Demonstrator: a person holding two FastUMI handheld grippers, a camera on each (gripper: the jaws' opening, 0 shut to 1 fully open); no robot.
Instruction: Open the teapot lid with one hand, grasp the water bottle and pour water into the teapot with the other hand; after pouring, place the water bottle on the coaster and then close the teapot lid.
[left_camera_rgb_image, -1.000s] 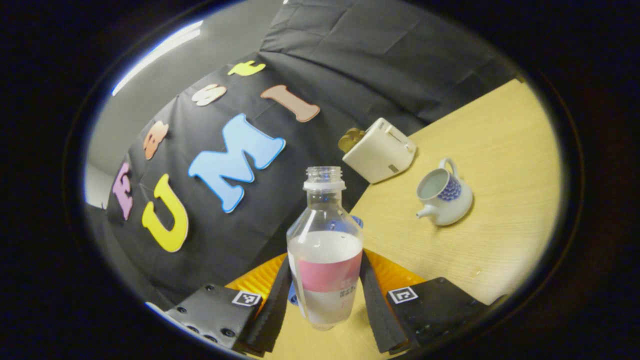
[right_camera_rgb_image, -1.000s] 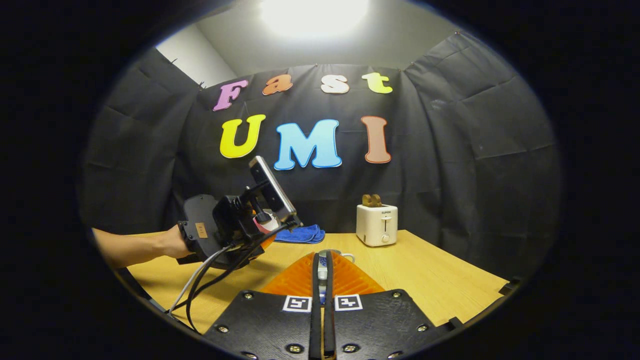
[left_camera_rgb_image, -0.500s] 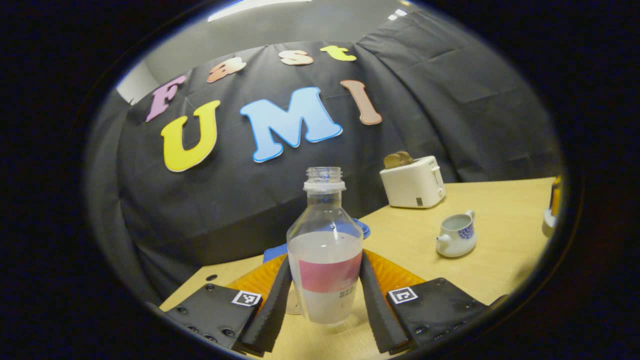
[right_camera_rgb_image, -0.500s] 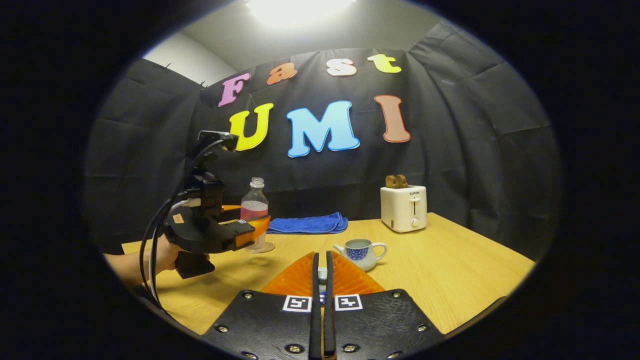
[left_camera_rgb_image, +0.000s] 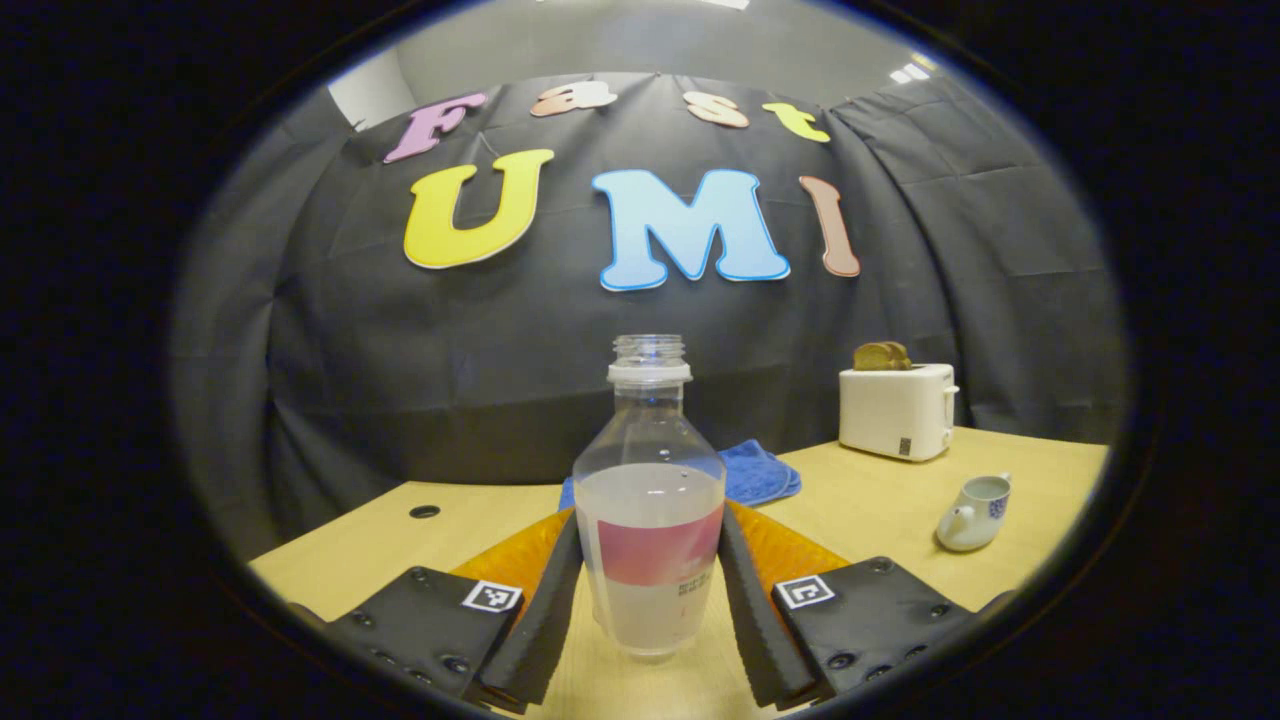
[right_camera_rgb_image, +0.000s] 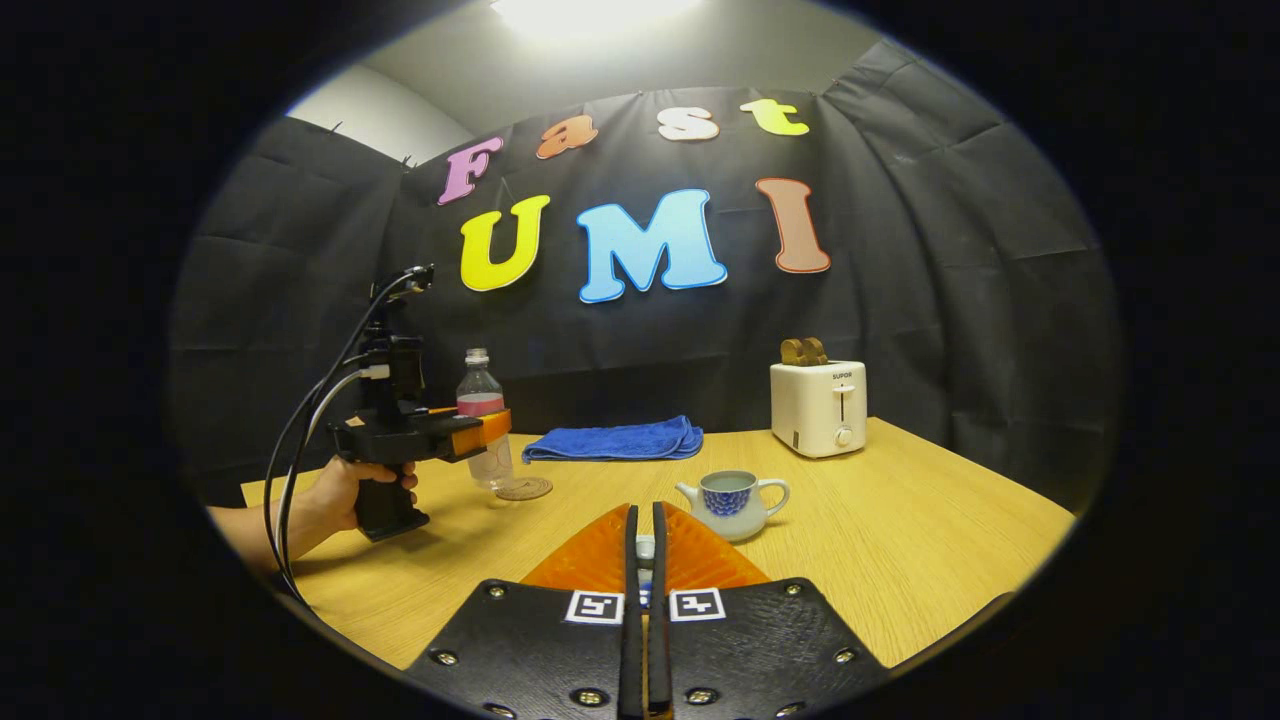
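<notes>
Now upright again after pouring: water bottle (left_camera_rgb_image: 650, 520) clamped in left tongs (left_camera_rgb_image: 650, 610), lowered toward coaster (right_camera_rgb_image: 524, 489); right tongs (right_camera_rgb_image: 645, 590) pinching lid.

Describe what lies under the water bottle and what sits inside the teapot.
Under the water bottle, held upright by the left tongs, lies a round coaster; whether the base touches it is unclear. The lidless teapot holds water; its bottom is hidden.
</notes>
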